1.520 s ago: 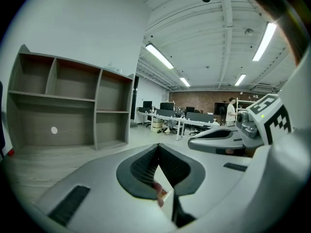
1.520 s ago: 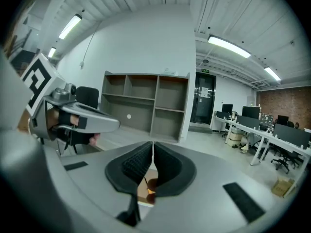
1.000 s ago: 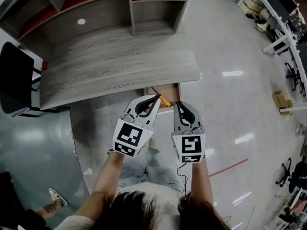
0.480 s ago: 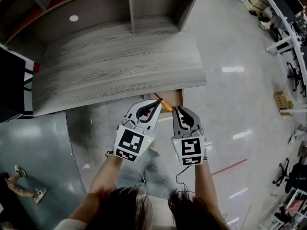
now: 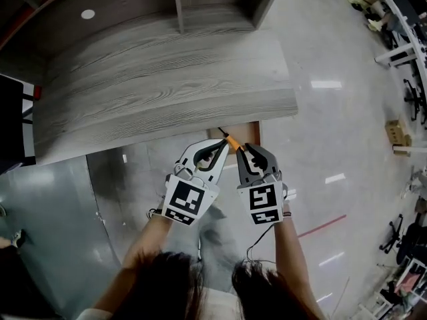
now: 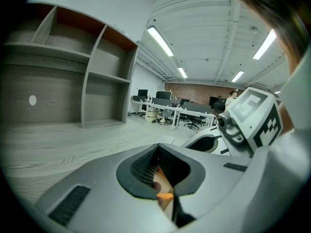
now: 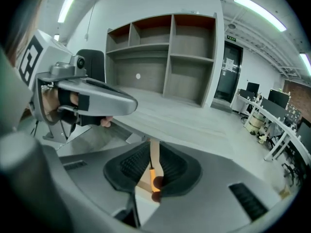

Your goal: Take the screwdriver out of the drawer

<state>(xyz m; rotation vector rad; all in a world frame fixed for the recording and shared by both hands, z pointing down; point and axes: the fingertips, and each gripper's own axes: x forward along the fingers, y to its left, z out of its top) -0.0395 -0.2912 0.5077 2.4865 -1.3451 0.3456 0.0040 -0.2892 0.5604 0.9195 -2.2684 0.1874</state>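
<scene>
From the head view I see the drawer (image 5: 248, 133) open under the desk's (image 5: 160, 92) front edge, near its right corner. The screwdriver (image 5: 231, 141) lies over it, its orange handle at my right gripper (image 5: 241, 151), with the left gripper (image 5: 222, 145) just beside.

In the left gripper view, the jaws meet tip to tip, with orange showing below them.

In the right gripper view, the jaws pinch the orange handle and the shaft points forward.
</scene>
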